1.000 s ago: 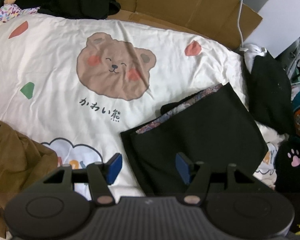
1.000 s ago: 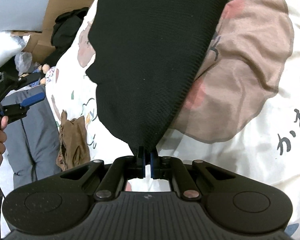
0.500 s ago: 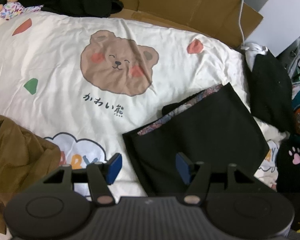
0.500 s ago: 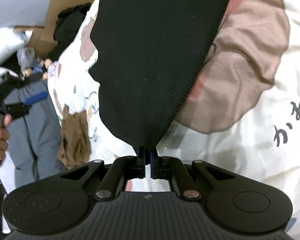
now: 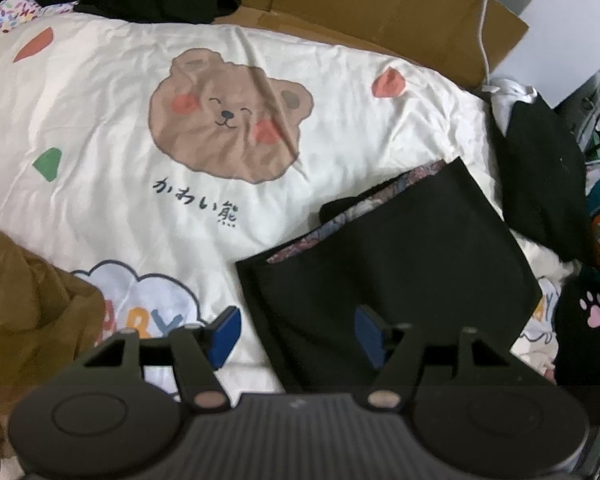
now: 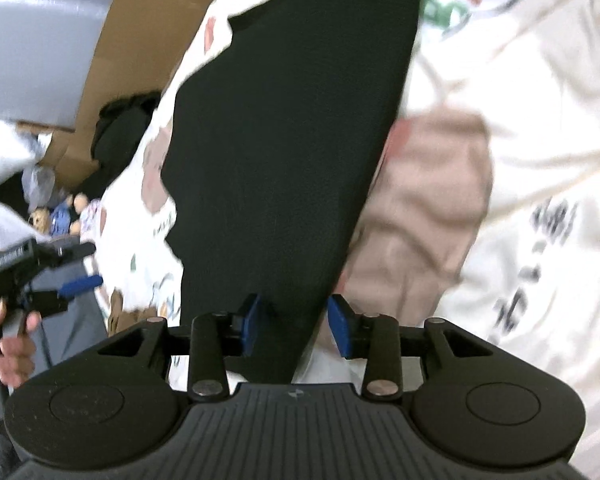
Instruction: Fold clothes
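Both the left claw (image 5: 296,336) and the right claw (image 6: 296,324) stood wide, empty, over the folded black knit garment (image 5: 396,264) on the white bear-print bedsheet (image 5: 140,128).

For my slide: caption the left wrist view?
Open left gripper hovering over folded black garment on bear-print sheet.

1. A cream sheet (image 5: 112,92) covers the bed — printed with a brown bear (image 5: 228,120), dark script (image 5: 196,200) below it, a cloud (image 5: 140,292) and small coloured shapes.
2. Cardboard (image 5: 364,4) stands along the far edge; a white cable (image 5: 485,20) hangs over it.
3. A plush toy (image 5: 8,8) lies at the far left corner; in the right wrist view, dolls (image 6: 58,216) sit beside the cardboard — blurred.
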The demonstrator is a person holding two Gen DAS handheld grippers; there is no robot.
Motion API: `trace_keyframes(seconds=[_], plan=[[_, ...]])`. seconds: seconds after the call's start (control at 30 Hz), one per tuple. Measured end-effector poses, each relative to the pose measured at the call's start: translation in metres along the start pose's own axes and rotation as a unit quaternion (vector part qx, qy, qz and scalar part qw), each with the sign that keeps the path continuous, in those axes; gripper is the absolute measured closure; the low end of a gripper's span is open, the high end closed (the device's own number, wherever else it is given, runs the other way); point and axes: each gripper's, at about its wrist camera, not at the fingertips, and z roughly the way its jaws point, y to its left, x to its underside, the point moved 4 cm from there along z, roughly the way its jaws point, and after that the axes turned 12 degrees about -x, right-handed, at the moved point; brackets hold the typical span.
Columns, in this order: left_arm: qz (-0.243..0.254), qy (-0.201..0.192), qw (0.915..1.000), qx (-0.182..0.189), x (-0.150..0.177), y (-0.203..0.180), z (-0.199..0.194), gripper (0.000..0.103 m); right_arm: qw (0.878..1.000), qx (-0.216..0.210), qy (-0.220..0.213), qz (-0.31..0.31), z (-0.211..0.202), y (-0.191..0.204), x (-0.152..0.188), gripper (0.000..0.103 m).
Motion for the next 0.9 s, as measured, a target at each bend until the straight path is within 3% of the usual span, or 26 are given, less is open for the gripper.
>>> trace_keyframes(seconds=[0.23,0.3,0.33,0.57,0.9], plan=[[0.015,0.000,0.9999,-0.003,-0.014,-0.009,0.006,0.034,0.999,0.014,-0.045,-0.001,-0.013,-0.007,-0.034,0.061],[0.017,-0.002,0.9998,-0.001,-0.016,-0.013,0.008,0.033,0.998,0.015,-0.059,0.004,-0.014,-0.009,-0.040,0.056],[0.023,-0.005,0.9997,0.003,-0.020,-0.018,0.009,0.033,0.998,0.016,-0.068,0.008,-0.015,-0.011,-0.043,0.052],[0.064,-0.023,0.9968,0.042,-0.038,-0.053,0.018,0.027,0.993,0.018,-0.114,0.025,-0.023,-0.021,-0.058,0.052],[0.109,-0.031,0.9901,0.083,-0.058,-0.095,0.039,0.020,0.991,0.027,-0.131,0.021,-0.024,-0.033,-0.077,0.052]])
